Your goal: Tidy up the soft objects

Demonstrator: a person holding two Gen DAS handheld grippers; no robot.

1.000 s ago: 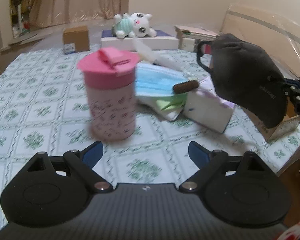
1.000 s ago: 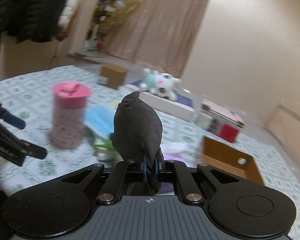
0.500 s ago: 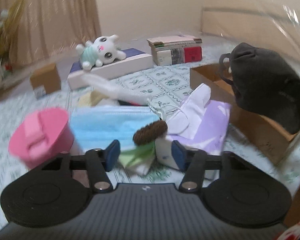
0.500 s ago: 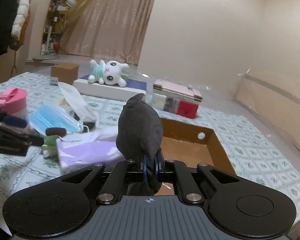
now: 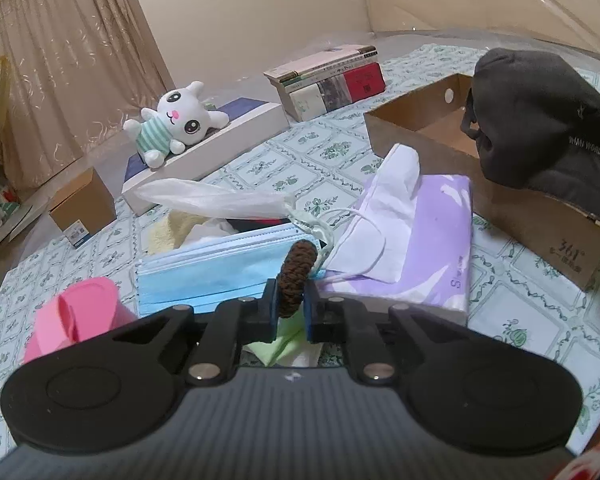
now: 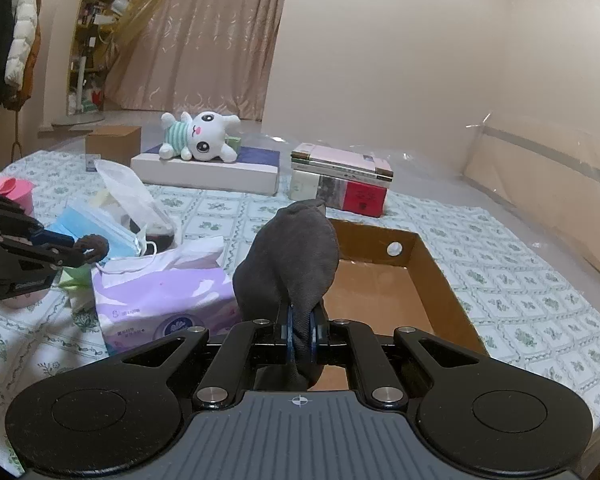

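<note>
Where the left gripper (image 5: 290,312) sits nearest its camera, the jaws are pinching a brown hair scrunchie (image 5: 296,276), which stands up out of the blue pads. Directly beyond it lie a stack of blue face masks (image 5: 220,268), a pink cup (image 5: 80,316) to the left and a purple tissue pack (image 5: 424,240) to the right, all crowded close together. A clear plastic bag (image 5: 216,200) rests behind the masks.

On the right wrist view, the right gripper (image 6: 300,340) has its jaws pressed onto a dark grey face mask (image 6: 292,256), held at the near left edge of the open cardboard box (image 6: 440,280). That mask blocks part of the box's near left corner. Only this view shows the box floor; the left view shows the box's outer wall and the mask's ear loop.

Farther off, a white plush toy (image 6: 204,140) lies on a flat white box (image 6: 212,172), with a stack of books (image 6: 340,184) beside it and a small cardboard carton (image 6: 112,144) to the left.
</note>
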